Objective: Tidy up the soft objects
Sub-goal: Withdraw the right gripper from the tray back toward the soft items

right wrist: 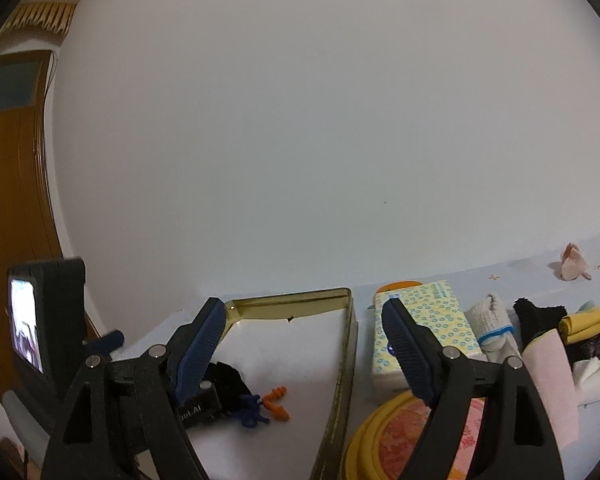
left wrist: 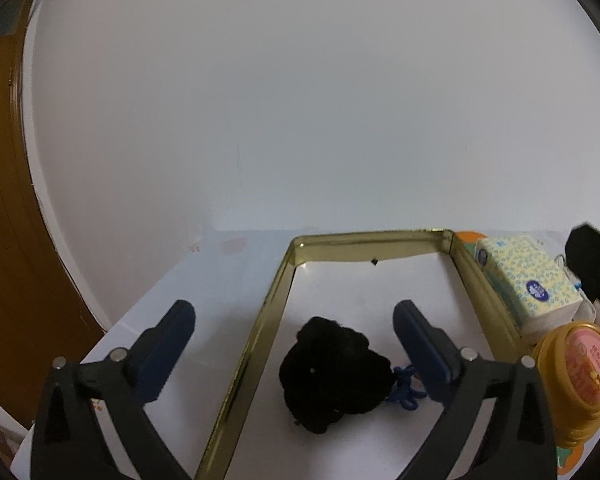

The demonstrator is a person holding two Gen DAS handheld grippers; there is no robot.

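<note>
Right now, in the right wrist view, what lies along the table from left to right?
Black fuzzy item → blue earplugs → orange earplugs → gold tray → tissue pack → white rolled cloth → yellow cloth.

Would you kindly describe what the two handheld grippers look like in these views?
Both match: the left gripper and the right gripper have matte black triangular linkage arms with cut-outs, silver round pivot pins, and dark blue ribbed finger pads. No cables or sleeves show.
</note>
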